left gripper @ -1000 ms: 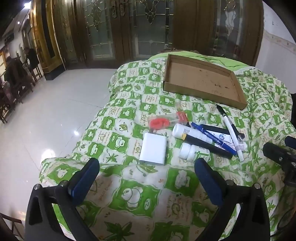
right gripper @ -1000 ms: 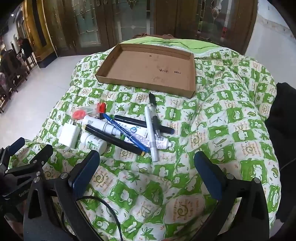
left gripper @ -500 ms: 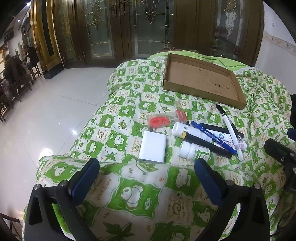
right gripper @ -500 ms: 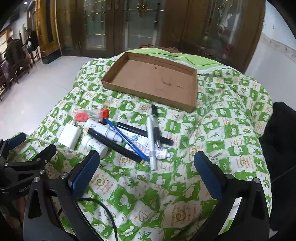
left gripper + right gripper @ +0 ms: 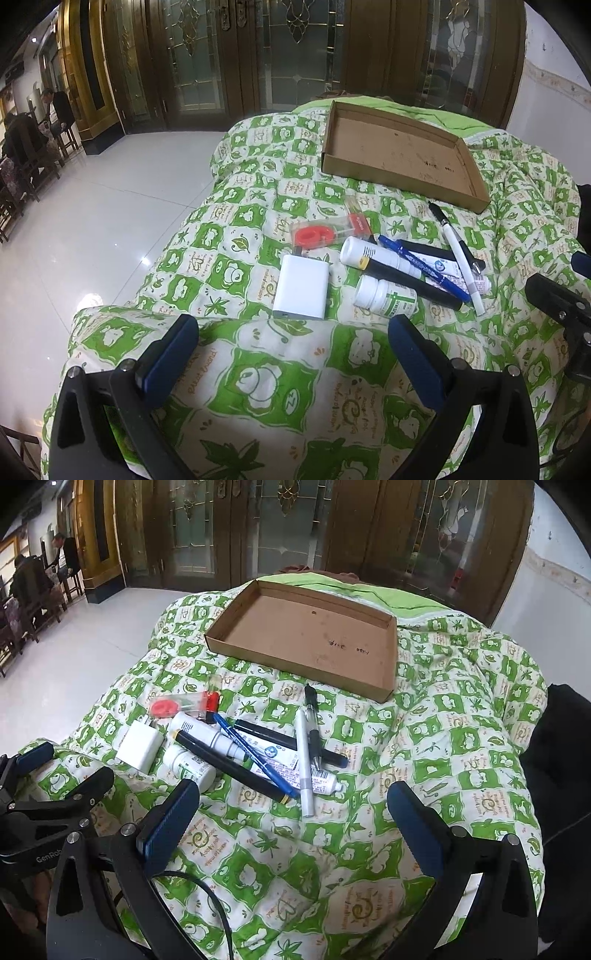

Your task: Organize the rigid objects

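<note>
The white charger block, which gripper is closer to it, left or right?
Left. The left gripper sits directly in front of the white charger, nearly lined up with it. The right gripper is off to the charger's right, facing the pens.

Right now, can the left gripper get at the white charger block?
Probably yes. The left gripper is open and the white charger block lies just ahead on the quilt, alone, with nothing on it or between.

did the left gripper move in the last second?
Yes. In its own view the white charger and cardboard tray sit larger and nearer, so the left gripper has eased forward toward the pile.
</note>
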The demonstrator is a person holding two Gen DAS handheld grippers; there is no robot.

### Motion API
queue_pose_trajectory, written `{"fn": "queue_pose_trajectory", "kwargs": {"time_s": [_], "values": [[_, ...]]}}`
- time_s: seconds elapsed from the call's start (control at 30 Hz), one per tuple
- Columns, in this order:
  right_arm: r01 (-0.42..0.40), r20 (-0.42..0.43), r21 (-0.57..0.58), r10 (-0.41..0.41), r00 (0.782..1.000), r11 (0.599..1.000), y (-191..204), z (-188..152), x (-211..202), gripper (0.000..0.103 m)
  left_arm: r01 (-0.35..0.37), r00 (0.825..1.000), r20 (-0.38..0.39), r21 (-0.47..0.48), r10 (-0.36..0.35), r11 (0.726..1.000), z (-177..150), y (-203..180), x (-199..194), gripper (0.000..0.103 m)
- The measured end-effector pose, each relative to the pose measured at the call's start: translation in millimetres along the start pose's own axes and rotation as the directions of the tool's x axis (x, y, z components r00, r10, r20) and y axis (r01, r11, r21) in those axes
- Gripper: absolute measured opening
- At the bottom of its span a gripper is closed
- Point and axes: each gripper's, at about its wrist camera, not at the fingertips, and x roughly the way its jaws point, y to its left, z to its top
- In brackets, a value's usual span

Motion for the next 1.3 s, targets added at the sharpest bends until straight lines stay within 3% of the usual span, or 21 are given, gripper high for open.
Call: {"fn": "queue_pose_trajectory", "kwargs": {"time_s": [1.3], "values": [[-0.045,-0.076,0.039,0.048,0.996,0.998,-4.4,-4.2,13.4,0.103,0.003,1.0,0.0,-0.005,-0.003,1.0,0.2,2.6,3.1,0.103]]}}
